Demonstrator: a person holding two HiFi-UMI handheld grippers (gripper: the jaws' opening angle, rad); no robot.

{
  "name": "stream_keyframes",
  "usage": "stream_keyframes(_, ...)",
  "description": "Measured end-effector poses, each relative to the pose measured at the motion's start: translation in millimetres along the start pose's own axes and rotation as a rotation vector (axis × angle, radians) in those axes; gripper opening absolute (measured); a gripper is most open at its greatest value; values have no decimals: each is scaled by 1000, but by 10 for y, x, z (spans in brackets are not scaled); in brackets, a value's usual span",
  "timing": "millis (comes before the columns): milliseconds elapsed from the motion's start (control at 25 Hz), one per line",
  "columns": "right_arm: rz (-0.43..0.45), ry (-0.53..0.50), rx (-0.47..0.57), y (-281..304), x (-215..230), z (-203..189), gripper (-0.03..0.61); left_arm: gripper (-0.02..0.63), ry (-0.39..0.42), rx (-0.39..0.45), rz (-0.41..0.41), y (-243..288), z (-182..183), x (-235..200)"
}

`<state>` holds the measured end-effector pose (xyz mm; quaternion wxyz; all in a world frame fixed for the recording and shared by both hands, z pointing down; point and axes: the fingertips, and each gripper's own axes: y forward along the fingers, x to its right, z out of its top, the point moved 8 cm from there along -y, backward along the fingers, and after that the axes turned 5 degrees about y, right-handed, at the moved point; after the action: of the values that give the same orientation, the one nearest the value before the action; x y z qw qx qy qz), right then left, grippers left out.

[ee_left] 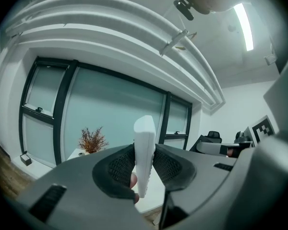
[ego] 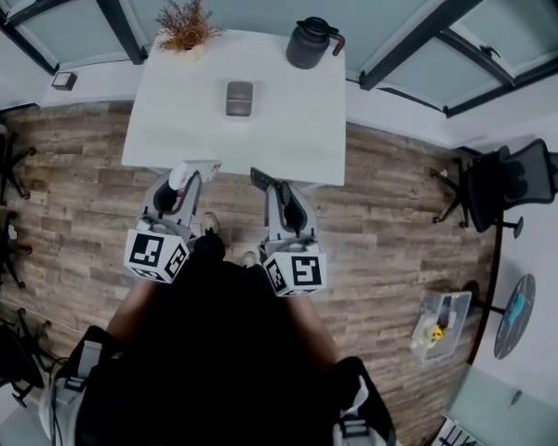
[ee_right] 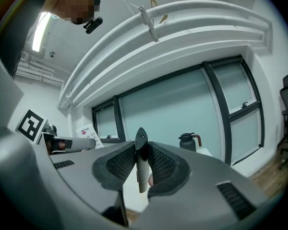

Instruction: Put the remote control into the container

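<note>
L gripper [ee_left: 143, 172] clamped on white remote [ee_left: 145, 138], R gripper [ee_right: 142, 169] clamped on dark remote [ee_right: 141, 145], both upright btwn jaws, container [ego: 239, 98] on table [ego: 293, 142], well apart

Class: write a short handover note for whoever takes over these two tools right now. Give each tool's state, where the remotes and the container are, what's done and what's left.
Left tool: shut on the white remote.
Right tool: shut on the dark remote.
Grey container: mid-way across the white table, ahead of both tools; it looks empty.
Done: both remotes are picked up and held short of the table's near edge.
Left: carry them over the container and release them inside.
</note>
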<state>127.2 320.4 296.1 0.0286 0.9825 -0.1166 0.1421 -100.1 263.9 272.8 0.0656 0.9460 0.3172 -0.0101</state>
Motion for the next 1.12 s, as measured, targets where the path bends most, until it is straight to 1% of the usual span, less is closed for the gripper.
stream_keyframes(80,-10,4,-2,120,-10,11,75,117,1,-3,-12,96,37,-97)
stream_keyframes(200,-27,5,-13,524,-71,23,75,117,-9,-9,-31,334,104,-443)
stream_keyframes(280,-38,6,-13,671,-102,26,75,117,-14,-13,-42,410,121,-577)
stream_keyframes(560,-90,5,-6,940,-222,17,75,117,-20,-13,-80,538,140,-922)
stream_keyframes(880,-143,3,1,1137,-396,-58,75,117,-14,-18,-128,521,129,-1254)
stream_keyframes(1120,-146,-5,2,1237,-484,-33,75,117,-29,-18,-132,532,137,-1385)
